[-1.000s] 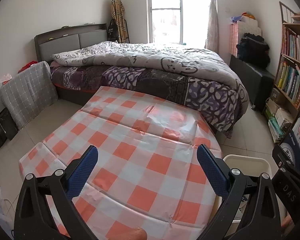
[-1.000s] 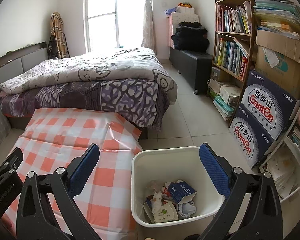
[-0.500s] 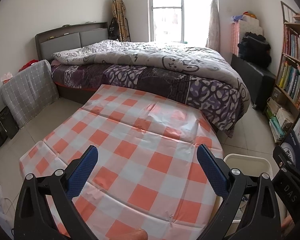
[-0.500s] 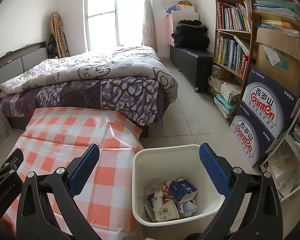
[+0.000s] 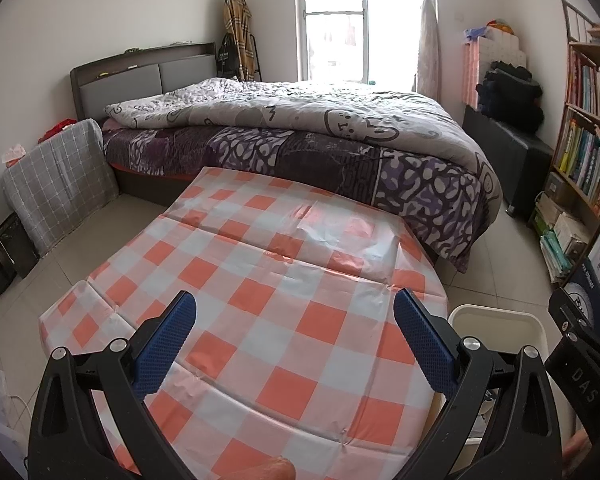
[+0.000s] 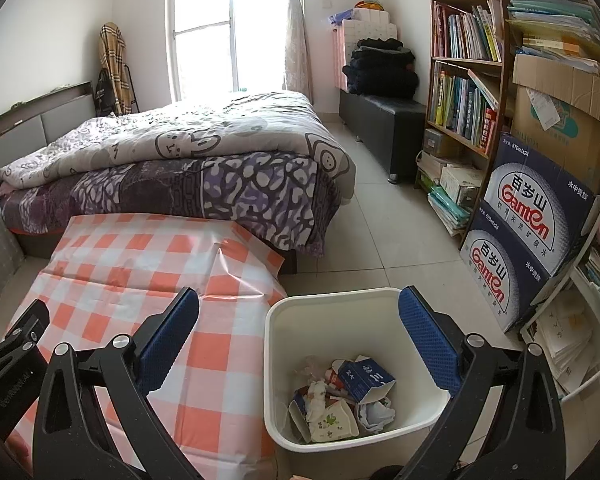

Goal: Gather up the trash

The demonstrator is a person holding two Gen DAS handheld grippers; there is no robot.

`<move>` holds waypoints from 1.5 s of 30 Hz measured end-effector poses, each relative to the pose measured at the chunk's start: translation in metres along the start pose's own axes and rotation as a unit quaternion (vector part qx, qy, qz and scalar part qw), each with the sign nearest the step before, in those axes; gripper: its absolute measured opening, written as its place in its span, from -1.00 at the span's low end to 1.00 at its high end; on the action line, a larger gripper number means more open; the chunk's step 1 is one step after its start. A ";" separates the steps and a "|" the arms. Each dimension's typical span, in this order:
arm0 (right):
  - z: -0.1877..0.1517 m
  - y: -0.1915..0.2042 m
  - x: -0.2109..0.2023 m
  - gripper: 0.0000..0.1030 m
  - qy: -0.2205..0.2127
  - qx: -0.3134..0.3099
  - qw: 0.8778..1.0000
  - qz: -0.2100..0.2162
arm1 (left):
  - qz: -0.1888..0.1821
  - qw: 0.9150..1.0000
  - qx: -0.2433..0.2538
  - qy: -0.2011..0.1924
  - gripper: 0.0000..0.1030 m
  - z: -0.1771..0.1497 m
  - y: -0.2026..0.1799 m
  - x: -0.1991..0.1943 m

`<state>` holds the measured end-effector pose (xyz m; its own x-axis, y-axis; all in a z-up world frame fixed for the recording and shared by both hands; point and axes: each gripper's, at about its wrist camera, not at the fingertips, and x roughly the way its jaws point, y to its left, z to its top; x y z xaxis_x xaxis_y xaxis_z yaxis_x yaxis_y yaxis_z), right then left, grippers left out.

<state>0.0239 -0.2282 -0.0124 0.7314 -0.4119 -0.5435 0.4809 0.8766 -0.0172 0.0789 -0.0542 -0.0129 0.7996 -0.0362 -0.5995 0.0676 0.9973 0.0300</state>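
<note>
2 grippers, both spread wide, nothing held. Left gripper hangs over the checked desk, which carries nothing. Right gripper sits above the white bin on the floor just beside the desk. Trash, including a blue carton and crumpled paper, lies at the bin bottom. Bed behind.

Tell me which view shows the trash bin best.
The right wrist view. It looks down into the open trash bin, showing most of the rim, the inner walls and the crumpled cartons and paper at the bottom. The left wrist view catches only part of the bin's rim at the lower right, behind the open left gripper; its contents are hidden.
</note>
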 end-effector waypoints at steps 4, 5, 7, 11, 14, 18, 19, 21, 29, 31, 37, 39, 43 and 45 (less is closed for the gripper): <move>0.000 0.000 0.000 0.86 0.000 0.001 1.000 0.000 | 0.000 1.000 0.000 0.000 0.87 0.000 0.000 0.000; 0.001 -0.001 0.000 0.86 0.000 0.000 1.000 0.000 | 0.000 1.000 0.000 0.001 0.87 0.001 0.000 0.000; 0.001 -0.001 0.000 0.86 0.000 0.000 1.000 0.000 | 0.001 1.000 0.000 0.002 0.87 -0.001 0.000 0.001; -0.003 0.000 0.001 0.86 0.003 0.002 1.000 0.000 | 0.001 1.000 0.000 0.003 0.87 -0.003 0.002 0.001; -0.002 0.000 0.001 0.86 0.003 0.001 1.000 0.000 | 0.001 1.000 0.000 0.003 0.87 -0.002 0.001 0.001; -0.004 0.001 0.000 0.86 0.004 0.002 1.000 0.000 | 0.002 1.000 -0.001 0.004 0.87 -0.003 0.002 0.001; -0.002 0.000 0.000 0.86 0.004 0.002 1.000 0.000 | 0.002 1.000 -0.002 0.005 0.87 -0.002 0.002 0.002; -0.002 0.000 0.001 0.86 0.003 0.002 1.000 0.000 | 0.002 1.000 -0.002 0.005 0.87 -0.003 0.003 0.003; -0.003 0.000 0.000 0.86 0.004 0.002 1.000 0.000 | 0.003 1.000 -0.002 0.005 0.87 -0.002 0.002 0.003; -0.003 0.001 0.000 0.86 0.004 0.002 1.000 -0.001 | 0.003 1.000 -0.001 0.005 0.87 -0.002 0.002 0.003; -0.001 0.000 0.001 0.86 0.005 0.002 1.000 -0.001 | 0.003 1.000 -0.001 0.006 0.87 -0.002 0.002 0.003; -0.003 0.001 0.000 0.86 0.005 0.003 1.000 -0.001 | 0.003 1.000 -0.001 0.006 0.87 -0.002 0.002 0.003; -0.003 0.000 0.001 0.86 0.006 0.002 1.000 -0.001 | 0.003 1.000 -0.001 0.006 0.87 -0.002 0.002 0.003; -0.003 0.000 0.002 0.86 0.006 0.002 1.000 -0.001 | 0.004 1.000 -0.001 0.005 0.87 -0.002 0.003 0.003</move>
<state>0.0236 -0.2283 -0.0157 0.7252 -0.4099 -0.5533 0.4841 0.8749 -0.0137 0.0800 -0.0512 -0.0164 0.7935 -0.0277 -0.6079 0.0600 0.9977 0.0329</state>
